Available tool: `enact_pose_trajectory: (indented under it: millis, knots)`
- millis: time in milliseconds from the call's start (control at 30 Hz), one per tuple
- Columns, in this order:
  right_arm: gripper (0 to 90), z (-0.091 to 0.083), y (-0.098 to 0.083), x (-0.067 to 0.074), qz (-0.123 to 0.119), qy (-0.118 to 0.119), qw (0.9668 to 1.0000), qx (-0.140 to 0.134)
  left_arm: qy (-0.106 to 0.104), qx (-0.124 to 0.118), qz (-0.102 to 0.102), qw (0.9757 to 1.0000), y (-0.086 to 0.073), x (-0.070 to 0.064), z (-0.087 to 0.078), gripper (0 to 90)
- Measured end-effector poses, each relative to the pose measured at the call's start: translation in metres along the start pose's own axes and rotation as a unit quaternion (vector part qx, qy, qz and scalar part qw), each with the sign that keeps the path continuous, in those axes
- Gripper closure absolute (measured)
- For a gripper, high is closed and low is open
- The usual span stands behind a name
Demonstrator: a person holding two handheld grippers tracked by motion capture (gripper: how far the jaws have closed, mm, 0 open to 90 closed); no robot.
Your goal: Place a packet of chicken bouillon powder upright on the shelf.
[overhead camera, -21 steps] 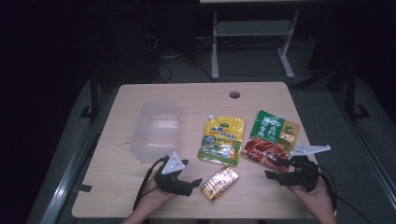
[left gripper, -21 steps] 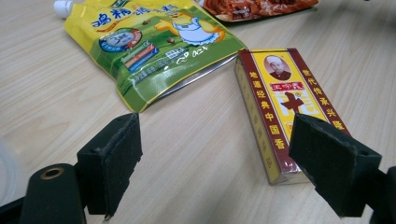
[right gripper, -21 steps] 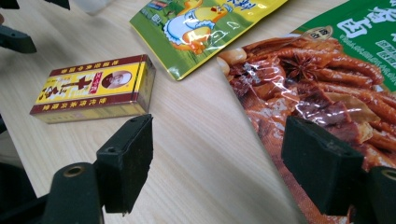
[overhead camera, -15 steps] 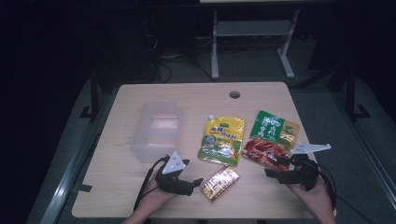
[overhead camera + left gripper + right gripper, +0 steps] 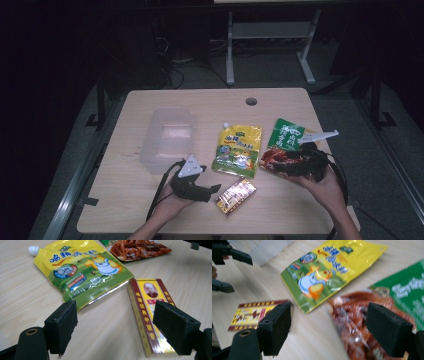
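Surface [image 5: 150,210] of pale wood fills the middle of the high view. A clear plastic container [image 5: 167,140] sits left of centre, a yellow seasoning pouch [image 5: 238,149] beside it, and a green-and-red food pouch [image 5: 282,145] at right. Lower centre lies a small yellow-and-red box [image 5: 236,195]. Forearms enter from the bottom edge. The left tongs [image 5: 212,190] point rightward, jaws wide and empty, just beside the box. The right tongs [image 5: 280,161] lie low over the green-and-red pouch's near edge, wide, gripping nothing.
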State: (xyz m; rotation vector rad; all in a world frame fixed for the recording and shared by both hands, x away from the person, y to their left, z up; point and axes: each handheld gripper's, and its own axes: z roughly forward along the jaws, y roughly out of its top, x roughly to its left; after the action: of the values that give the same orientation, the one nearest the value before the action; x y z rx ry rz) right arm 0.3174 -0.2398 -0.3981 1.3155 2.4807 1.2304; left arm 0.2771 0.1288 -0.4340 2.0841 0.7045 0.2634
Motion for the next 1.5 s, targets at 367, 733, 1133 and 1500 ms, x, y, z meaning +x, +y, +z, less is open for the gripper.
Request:
enact_pose_trajectory:
  millis: [367, 733, 1133, 1500]
  knots:
    - [20.2, 0.039, 0.071, -0.023, -0.009, -0.008, 0.9993, 0.035, 0.032, 0.017, 0.005, 0.9993, 0.028, 0.004, 0.022, 26.6]
    - [22.3, 0.074, 0.088, -0.043, 0.016, -0.015, 0.9985, 0.051, 0.057, 0.044, -0.002, 0.9974, 0.033, 0.008, 0.048, 41.5]
    - [26.2, 0.117, 0.083, -0.068, 0.058, -0.028, 0.9940, 0.089, 0.082, 0.086, -0.008, 0.9929, 0.033, 0.012, 0.074, 49.2]
    - [38.0, 0.132, 0.079, -0.072, 0.076, -0.017, 0.9925, 0.094, 0.090, 0.093, -0.002, 0.9916, 0.033, 0.013, 0.076, 49.3]
